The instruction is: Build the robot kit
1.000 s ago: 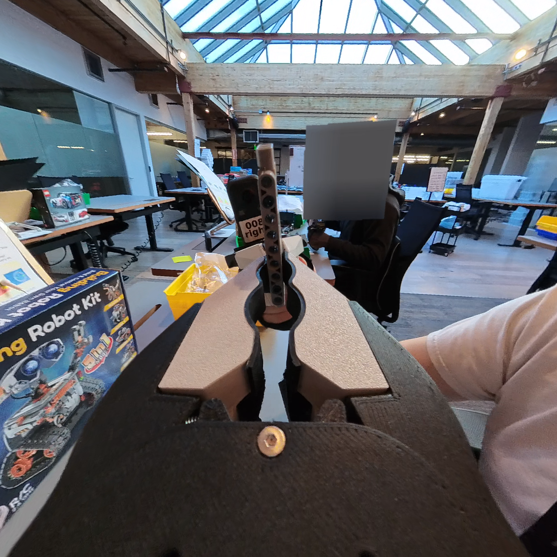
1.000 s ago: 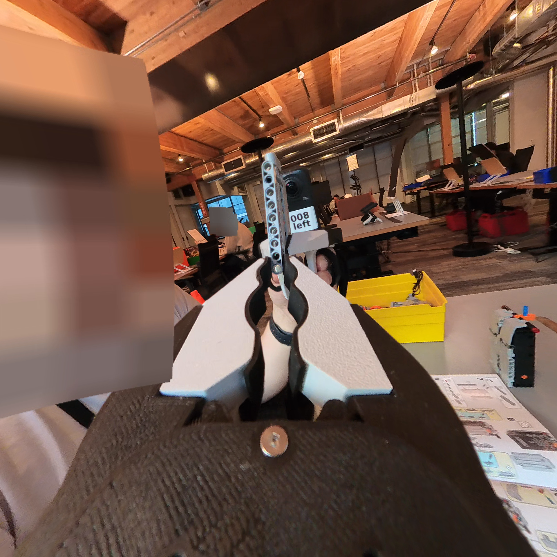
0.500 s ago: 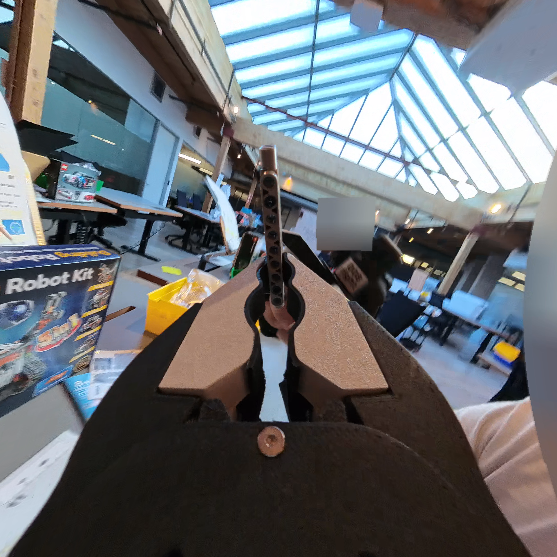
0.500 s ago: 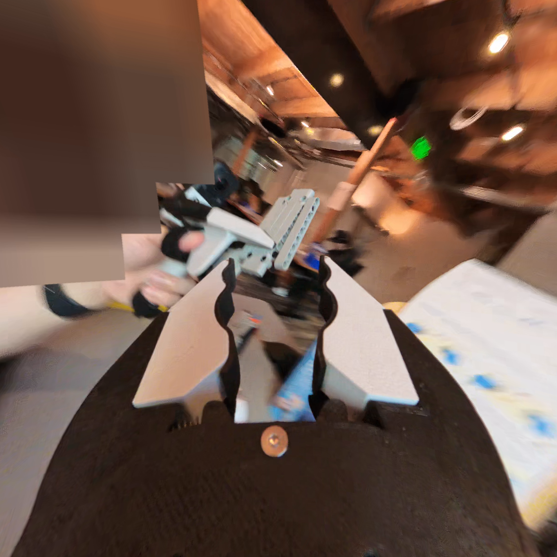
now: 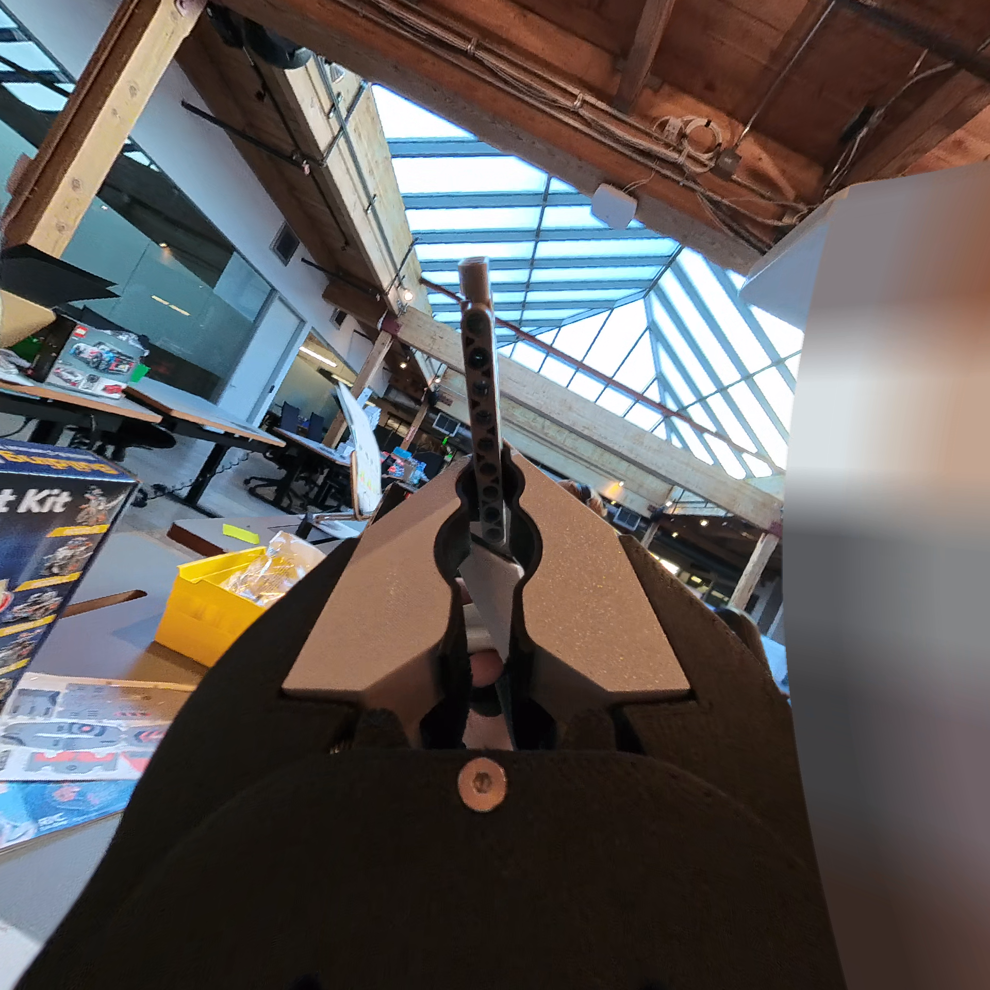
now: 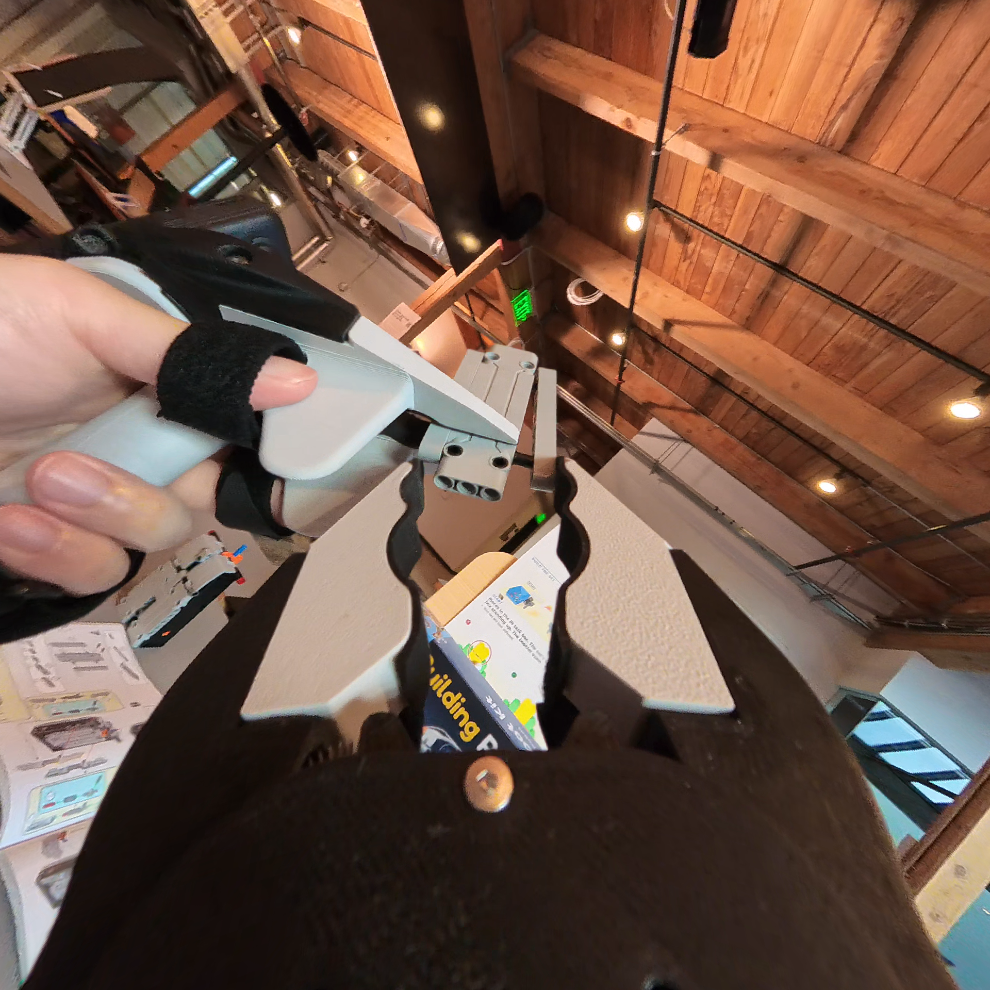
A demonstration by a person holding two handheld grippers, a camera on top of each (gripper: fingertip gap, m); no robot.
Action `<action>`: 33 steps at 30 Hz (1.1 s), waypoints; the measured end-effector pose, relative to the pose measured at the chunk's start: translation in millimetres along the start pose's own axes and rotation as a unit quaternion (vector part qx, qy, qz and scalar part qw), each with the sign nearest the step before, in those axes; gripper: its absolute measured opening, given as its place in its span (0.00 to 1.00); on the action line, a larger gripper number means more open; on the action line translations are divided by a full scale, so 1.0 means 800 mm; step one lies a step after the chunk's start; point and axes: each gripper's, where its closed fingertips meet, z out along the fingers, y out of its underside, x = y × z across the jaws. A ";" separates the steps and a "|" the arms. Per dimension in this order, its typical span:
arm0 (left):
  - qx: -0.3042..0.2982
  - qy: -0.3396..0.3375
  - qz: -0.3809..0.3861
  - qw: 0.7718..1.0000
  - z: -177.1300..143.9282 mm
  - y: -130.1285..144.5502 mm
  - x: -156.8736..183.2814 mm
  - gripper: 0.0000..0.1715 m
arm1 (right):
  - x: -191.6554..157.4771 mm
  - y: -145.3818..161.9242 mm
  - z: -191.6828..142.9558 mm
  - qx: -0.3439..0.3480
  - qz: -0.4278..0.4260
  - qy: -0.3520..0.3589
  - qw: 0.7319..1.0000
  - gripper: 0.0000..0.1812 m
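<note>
The right tool (image 6: 487, 482) has let go of the beam (image 5: 485, 423) and gapes just below it. The left tool (image 5: 490, 482) stays clamped on it, now tilted further upward.

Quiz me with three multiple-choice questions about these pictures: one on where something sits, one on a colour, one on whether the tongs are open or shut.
1. Where is the grey beam with holes?
A. In the yellow bin
B. Between the left tongs
C. On the floor

2. What colour is the bin on the table?
A. Yellow
B. Red
C. Green

3. How are the right tongs?
A. Shut on a beam
B. Shut on nothing
C. Open

Answers:
1 B, the fingers pinch its lower end.
2 A, plainly yellow in the left wrist view.
3 C, a wide gap shows the kit box through it.
</note>
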 end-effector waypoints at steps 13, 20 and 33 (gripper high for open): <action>0.027 0.001 -0.024 0.999 0.000 0.004 -0.001 0.03 | 0.003 0.003 -0.004 0.003 0.005 0.014 1.000 0.23; 0.029 -0.008 -0.019 0.999 -0.002 0.001 -0.008 0.03 | 0.000 0.009 0.004 -0.015 0.037 -0.021 0.999 0.24; -0.045 0.014 0.086 0.995 -0.002 -0.002 0.004 0.03 | 0.051 0.002 -0.029 0.094 0.513 -0.209 0.827 0.05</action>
